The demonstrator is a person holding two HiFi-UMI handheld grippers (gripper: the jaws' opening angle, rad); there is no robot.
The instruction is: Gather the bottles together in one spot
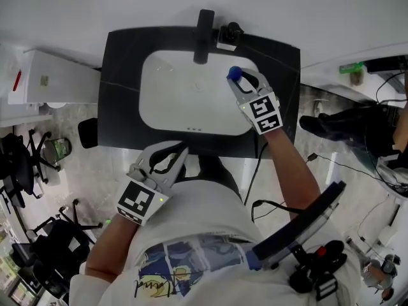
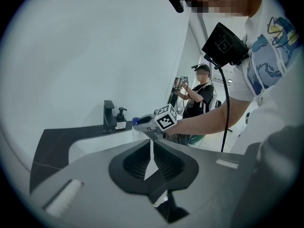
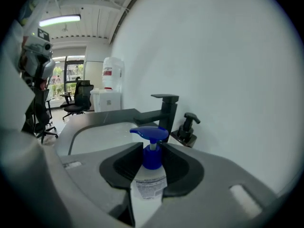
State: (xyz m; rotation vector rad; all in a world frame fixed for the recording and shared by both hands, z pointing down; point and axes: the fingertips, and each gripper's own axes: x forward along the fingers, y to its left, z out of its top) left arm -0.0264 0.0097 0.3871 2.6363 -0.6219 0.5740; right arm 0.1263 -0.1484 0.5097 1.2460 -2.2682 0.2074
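A clear pump bottle with a blue pump head [image 3: 150, 172] sits between the pads of my right gripper [image 3: 151, 158], which is shut on its neck and shoulder. In the head view this gripper [image 1: 239, 80] holds the bottle [image 1: 234, 73] over the right side of the white sink [image 1: 166, 107]. A black pump dispenser [image 1: 229, 34] stands on the black counter [image 1: 121, 107] beside the black faucet [image 1: 204, 30]. My left gripper [image 1: 180, 152] is off the counter's front edge, near the person's body. Its jaws are shut with nothing between them [image 2: 151, 148].
A white wall runs behind the counter. Office chairs [image 1: 25, 158] and a white cabinet [image 1: 57, 75] stand to the left, and a water dispenser [image 3: 112, 75] is farther off. Another person [image 2: 202, 91] stands beyond the counter's right end, where cables hang [image 1: 255, 171].
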